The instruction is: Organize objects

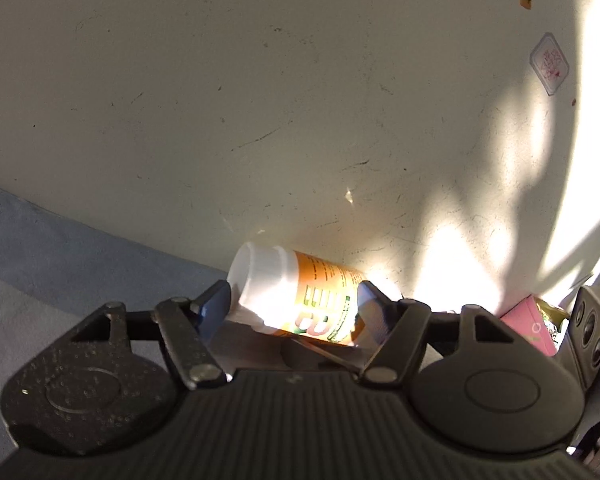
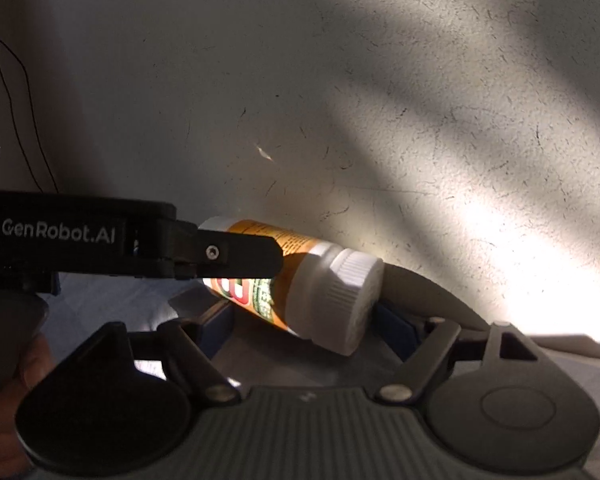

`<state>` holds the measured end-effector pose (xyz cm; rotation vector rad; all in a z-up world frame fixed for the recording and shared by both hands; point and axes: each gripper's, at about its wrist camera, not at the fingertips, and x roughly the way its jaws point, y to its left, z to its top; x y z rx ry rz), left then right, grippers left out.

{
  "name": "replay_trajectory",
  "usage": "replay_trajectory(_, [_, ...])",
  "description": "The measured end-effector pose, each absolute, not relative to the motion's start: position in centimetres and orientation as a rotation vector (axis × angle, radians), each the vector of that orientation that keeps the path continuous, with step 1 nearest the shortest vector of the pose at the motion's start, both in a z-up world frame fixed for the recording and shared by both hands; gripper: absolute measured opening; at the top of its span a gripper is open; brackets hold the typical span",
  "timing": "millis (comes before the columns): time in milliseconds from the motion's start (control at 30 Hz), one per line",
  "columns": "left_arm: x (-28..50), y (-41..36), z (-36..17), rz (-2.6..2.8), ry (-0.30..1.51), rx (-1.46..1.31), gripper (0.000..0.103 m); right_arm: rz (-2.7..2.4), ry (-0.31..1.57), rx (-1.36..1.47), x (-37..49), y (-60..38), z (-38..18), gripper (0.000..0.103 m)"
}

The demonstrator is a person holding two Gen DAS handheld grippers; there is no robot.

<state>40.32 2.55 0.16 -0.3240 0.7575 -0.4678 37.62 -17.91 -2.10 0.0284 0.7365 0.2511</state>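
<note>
A white bottle (image 1: pixel 300 296) with an orange label and a white screw cap lies on its side at the foot of a cream wall, lit by a patch of sun. In the left wrist view it fills the gap of my left gripper (image 1: pixel 294 304): one blue pad touches the cap end, the other the base end. In the right wrist view the same bottle (image 2: pixel 308 288) lies cap-first between the blue pads of my right gripper (image 2: pixel 306 326), which stands open around it. One black finger of the left gripper (image 2: pixel 240 254) crosses in front of the label.
The scuffed cream wall (image 1: pixel 260 100) rises right behind the bottle, over a blue-grey cloth surface (image 1: pixel 40 248). A pink box (image 1: pixel 530 322) stands to the right, next to the right gripper's body (image 1: pixel 592 324). A sticker (image 1: pixel 549 62) is on the wall. A hand (image 2: pixel 4 408) holds the left gripper.
</note>
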Motion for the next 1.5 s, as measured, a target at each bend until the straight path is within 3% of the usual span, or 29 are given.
replay_trajectory(167, [38.9, 2.8, 1.2, -0.469, 0.733, -0.319, 0.061, 0.224, 0.7, -0.013, 35.7, -17.4, -1.3, 0.073])
replay_trajectory(600, [27.4, -0.3, 10.0, -0.535, 0.588, -0.216, 0.061, 0.167, 0.529, -0.017, 21.3, -18.7, 7.1, 0.071])
replay_trajectory(833, [23.6, -9.4, 12.1, -0.63, 0.543, -0.17, 0.061, 0.083, 0.471, -0.008, 16.9, -24.6, 10.5, 0.071])
replay_trajectory(1100, [18.9, -19.7, 10.5, -0.804, 0.618, -0.14, 0.063, -0.084, 0.47, 0.003, 11.3, -37.4, 10.2, 0.071])
replay_trajectory(1267, [16.4, -27.3, 8.1, -0.834, 0.683, -0.083, 0.063, -0.184, 0.499, 0.045, 9.6, -42.3, 6.6, 0.074])
replay_trajectory(1500, [13.5, -29.2, 8.3, -0.639, 0.61, 0.009, 0.065, -0.267, 0.486, 0.196, 5.9, -47.4, 4.1, 0.077])
